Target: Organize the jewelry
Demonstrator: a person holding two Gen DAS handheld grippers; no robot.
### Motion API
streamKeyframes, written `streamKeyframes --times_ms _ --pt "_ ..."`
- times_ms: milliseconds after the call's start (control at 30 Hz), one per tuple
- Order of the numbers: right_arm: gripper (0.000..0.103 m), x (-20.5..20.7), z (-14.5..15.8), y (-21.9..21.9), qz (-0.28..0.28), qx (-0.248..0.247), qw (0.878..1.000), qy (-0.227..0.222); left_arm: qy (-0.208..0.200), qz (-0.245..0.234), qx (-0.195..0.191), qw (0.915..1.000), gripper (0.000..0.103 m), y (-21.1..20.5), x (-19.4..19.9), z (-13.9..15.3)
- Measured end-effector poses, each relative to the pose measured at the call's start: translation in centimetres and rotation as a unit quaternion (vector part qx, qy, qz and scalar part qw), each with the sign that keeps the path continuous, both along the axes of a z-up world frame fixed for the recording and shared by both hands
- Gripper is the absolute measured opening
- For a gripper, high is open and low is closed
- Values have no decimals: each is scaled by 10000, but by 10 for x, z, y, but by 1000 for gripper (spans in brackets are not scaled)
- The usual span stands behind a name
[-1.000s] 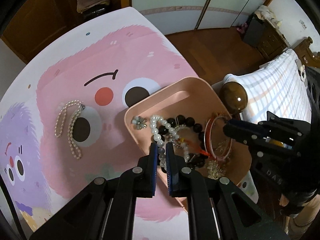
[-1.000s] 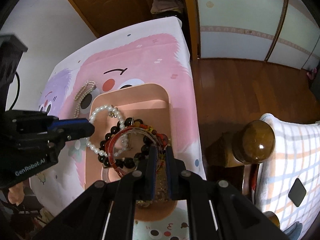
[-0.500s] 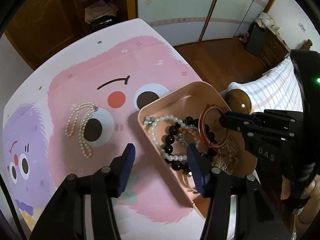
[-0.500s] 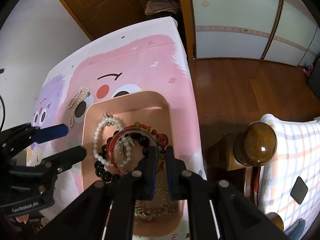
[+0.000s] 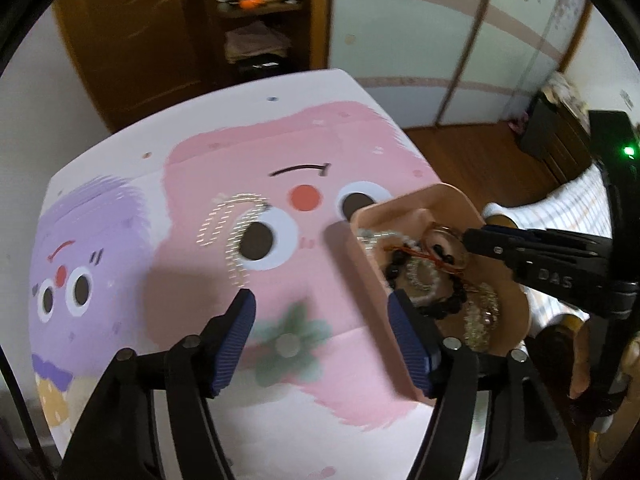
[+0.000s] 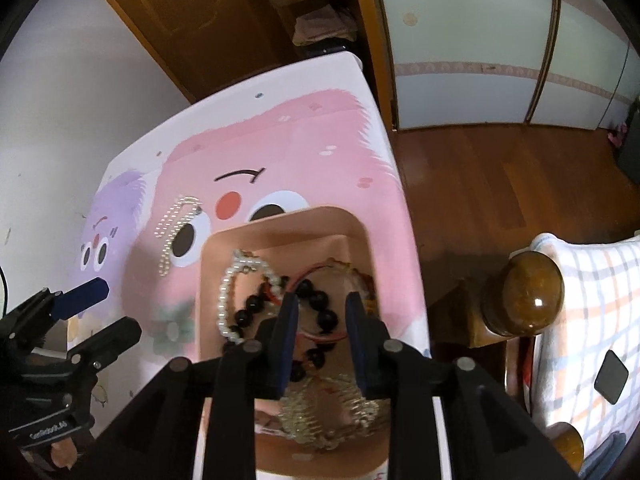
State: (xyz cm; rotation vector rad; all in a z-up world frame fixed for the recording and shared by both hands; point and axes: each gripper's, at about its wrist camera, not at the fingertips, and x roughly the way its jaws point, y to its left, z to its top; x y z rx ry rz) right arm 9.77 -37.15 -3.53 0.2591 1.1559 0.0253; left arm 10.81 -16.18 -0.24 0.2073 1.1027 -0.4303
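A pink tray (image 5: 448, 196) (image 6: 280, 228) on the cartoon tablecloth holds a pearl bracelet (image 6: 226, 300), a black bead bracelet (image 6: 320, 300), a red bangle (image 6: 320, 336) and gold chains (image 6: 328, 412). A pearl necklace (image 5: 232, 228) (image 6: 172, 232) lies on the cloth left of the tray. My left gripper (image 5: 320, 320) is open and empty above the cloth, between necklace and tray. My right gripper (image 6: 320, 320) is open over the tray, fingers either side of the black beads; it also shows in the left wrist view (image 5: 480, 240).
The table's right edge (image 6: 400, 200) drops to a wooden floor. A bedpost knob (image 6: 532, 300) and a checked blanket (image 6: 592, 300) stand close to the right of the tray. A wooden door and shelves are behind the table.
My left gripper opened, let go of the pearl bracelet and drew back left of the tray. My right gripper opened from shut; the red bangle now lies in the tray.
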Motion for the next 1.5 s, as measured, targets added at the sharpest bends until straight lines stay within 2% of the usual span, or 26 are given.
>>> streamKeyframes --times_ms 167,533,733,900,1100,1200,1333,1500 --pt "24 -4 8 19 132 55 9999 -72 -99 445 -25 9990 69 31 -6 0" --pt "25 -7 23 74 573 113 9981 -197 -209 1067 161 9939 71 86 -14 -11" --pt "26 17 22 102 881 118 9960 -71 -187 1383 128 9901 72 116 -4 -20" --pt "27 55 17 128 1286 58 9917 60 -58 1536 68 9881 72 132 6 -31" --pt "30 115 -8 158 1988 -407 9782 445 -93 1676 137 9857 72 149 27 -34" --pt "30 137 -24 172 2413 -716 9661 579 -33 1824 52 9832 72 158 36 -36" --pt "30 153 -41 186 2905 -1064 9486 669 187 1888 18 9818 72 163 41 -47" --pt "30 166 -51 189 3145 -1103 9397 765 314 1963 -1 9800 72 168 44 -57"
